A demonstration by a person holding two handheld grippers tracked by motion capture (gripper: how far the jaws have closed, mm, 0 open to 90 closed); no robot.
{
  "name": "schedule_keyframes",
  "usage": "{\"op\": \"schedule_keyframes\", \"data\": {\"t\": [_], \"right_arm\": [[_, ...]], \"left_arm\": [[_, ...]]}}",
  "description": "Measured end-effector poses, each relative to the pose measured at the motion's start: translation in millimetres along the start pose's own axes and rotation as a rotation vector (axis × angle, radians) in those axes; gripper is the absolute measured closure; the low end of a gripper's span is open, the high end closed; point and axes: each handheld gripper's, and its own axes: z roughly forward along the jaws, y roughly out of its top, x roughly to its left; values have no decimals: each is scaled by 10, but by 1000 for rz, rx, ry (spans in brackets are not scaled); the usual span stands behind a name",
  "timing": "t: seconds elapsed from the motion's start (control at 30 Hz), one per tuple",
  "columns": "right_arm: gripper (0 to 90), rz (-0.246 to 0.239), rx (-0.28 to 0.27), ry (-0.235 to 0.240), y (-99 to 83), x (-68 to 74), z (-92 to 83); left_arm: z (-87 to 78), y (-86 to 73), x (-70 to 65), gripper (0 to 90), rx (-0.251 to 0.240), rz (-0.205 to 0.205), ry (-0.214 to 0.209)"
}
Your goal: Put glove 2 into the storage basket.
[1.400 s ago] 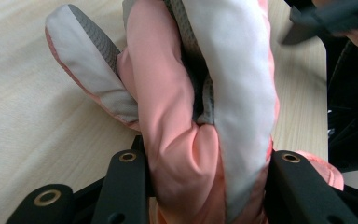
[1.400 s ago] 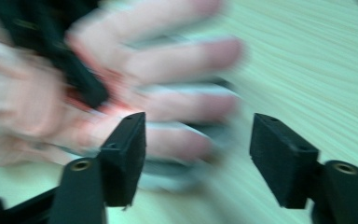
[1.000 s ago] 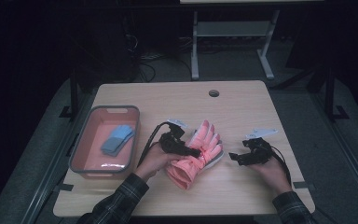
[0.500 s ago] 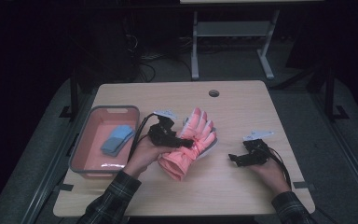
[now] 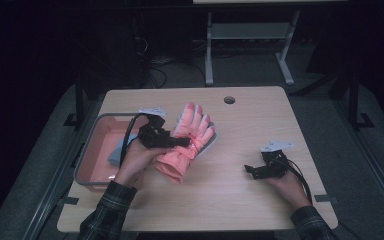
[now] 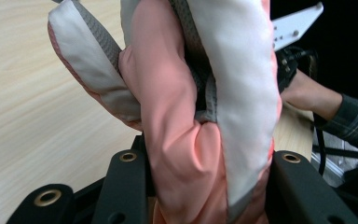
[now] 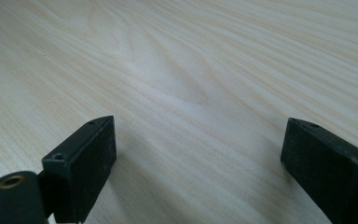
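Nearest the front edge of the surface (image 5: 220,200), toward its right corner, the right tool (image 5: 254,170) rests low on the wood, pointing leftward across the surface; its jaws have just been opening and now stand wide apart with nothing but bare grain between them, as the right gripper view shows. Farther in, about midway between front and back and left of centre, the left tool (image 5: 182,142) is clenched on the pink glove (image 5: 186,145), its jaws pressing the padded cloth from both sides in the left gripper view, where the glove (image 6: 200,116) bulges between them. The glove is lifted off the wood at a slant: its cuff hangs toward the front edge, its fingertips point toward the back edge, so its long axis runs roughly front to back, tilted a little rightward. It lies to the left of the free right tool, well apart from it, with open wood between; the left hand is the nearer and already carries it. Just beyond the left hand, along the left edge, sits the tray (image 5: 87,150), holding a blue cloth (image 5: 116,152); the glove hangs just beside the tray's right wall, so a short leftward carry would likely bring it over the tray.
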Motion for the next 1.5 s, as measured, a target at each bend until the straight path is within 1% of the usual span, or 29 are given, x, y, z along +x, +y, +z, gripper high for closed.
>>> {"op": "schedule_keyframes", "data": {"t": [0.13,0.2,0.33,0.53,0.63,0.77,0.87,1.03,1.1,1.2,1.3,1.37,1.5], "right_arm": [[98,12,2,-6,1,2,-2],[98,12,2,-6,1,2,-2],[98,13,3,-7,1,3,-2],[98,16,2,-11,0,-1,-1],[98,16,3,-11,0,-1,-1],[98,18,2,-13,0,-2,-1],[98,24,1,-17,-6,1,-6],[97,34,1,-21,-21,1,-24],[97,34,1,-21,-21,0,-24],[97,34,1,-21,-22,1,-25],[97,28,2,-17,-23,2,-26],[97,26,1,-17,-23,1,-25],[97,26,1,-17,-22,1,-25]], "left_arm": [[-185,-4,69,610,-19,-28,31],[-316,-11,109,609,-30,-37,56],[-533,-29,192,607,-47,-55,85],[-863,-51,327,603,-71,-108,130],[-1010,-109,415,603,-75,-128,168],[-1167,-202,532,602,-76,-159,222],[-1264,-284,626,601,-85,-193,254],[-1345,-432,770,600,-82,-248,319],[-1354,-496,828,599,-82,-276,335],[-1339,-582,920,598,-68,-309,353],[-1294,-658,1001,596,-56,-341,364],[-1230,-706,1047,594,-37,-352,364],[-1113,-753,1106,590,-4,-366,371]]}}
